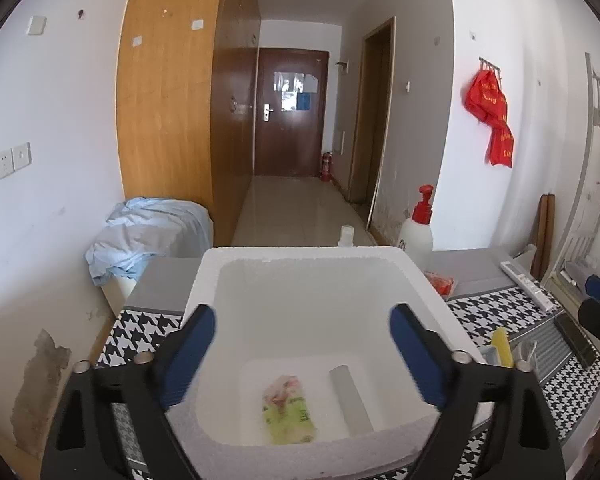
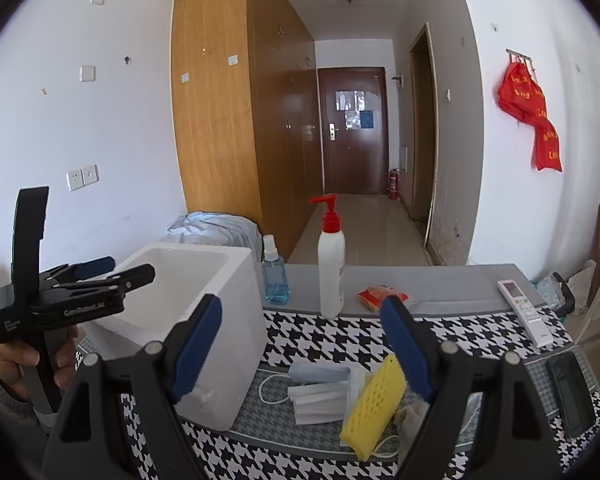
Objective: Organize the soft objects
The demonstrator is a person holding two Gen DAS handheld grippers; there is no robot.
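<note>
White walls and a long hallway back a houndstooth worktop (image 2: 324,336). Left tongs (image 1: 302,334) hang wide open and empty above the foam box (image 1: 300,256), which already holds a green packet (image 1: 288,410) and a pale strip. Right tongs (image 2: 302,342) gape empty over the yellow sponge (image 2: 374,394) and face masks (image 2: 320,390) at lower centre, apparently still unsorted. A crumpled thing beside the sponge is unclear, half hidden.
</note>
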